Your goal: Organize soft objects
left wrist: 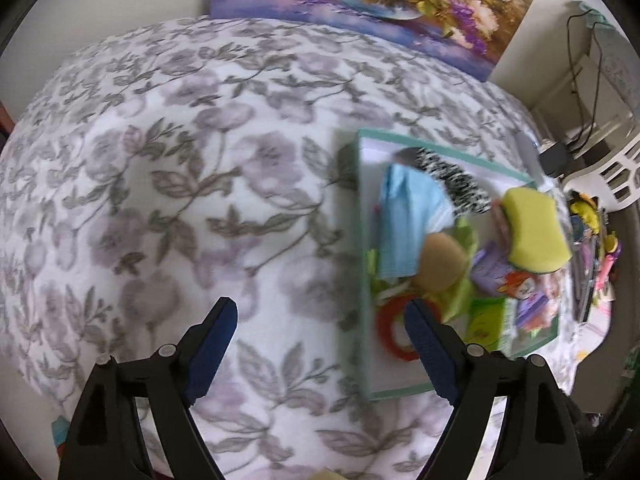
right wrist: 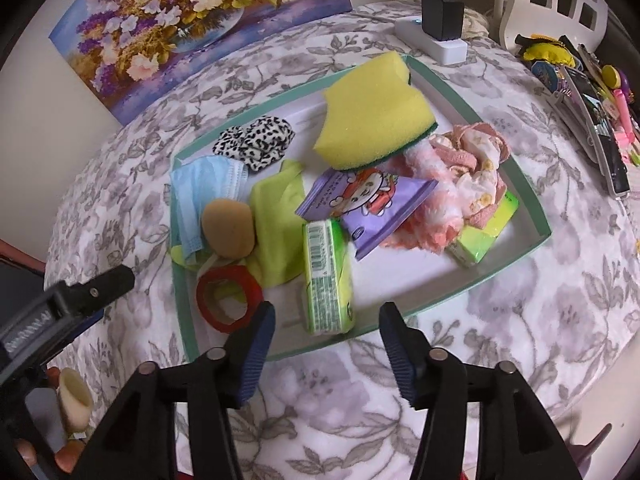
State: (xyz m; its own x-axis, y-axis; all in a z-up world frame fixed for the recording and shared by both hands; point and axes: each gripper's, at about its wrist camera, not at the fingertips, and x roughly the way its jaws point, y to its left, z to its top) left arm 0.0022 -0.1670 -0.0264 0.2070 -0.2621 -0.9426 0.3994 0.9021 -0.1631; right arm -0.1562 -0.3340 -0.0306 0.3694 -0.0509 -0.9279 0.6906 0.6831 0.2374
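Both claws are hanging wide open and empty: the left claw (left wrist: 320, 340) beside the teal tray (right wrist: 536, 204), the right claw (right wrist: 326, 332) at its near rim. The green tissue pack (right wrist: 328, 276) is lying inside, probably light and squashy; pinching across its narrow sides looks best.

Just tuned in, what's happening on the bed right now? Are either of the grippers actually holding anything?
Neither holds anything. The left gripper and the right gripper are both open, hovering over the floral bedspread beside the teal-rimmed tray. The soft things lie piled in the tray: a yellow sponge, a blue face mask, a leopard-print scrunchie, pink cloths and tissue packs. The right gripper points at the tray's near edge.
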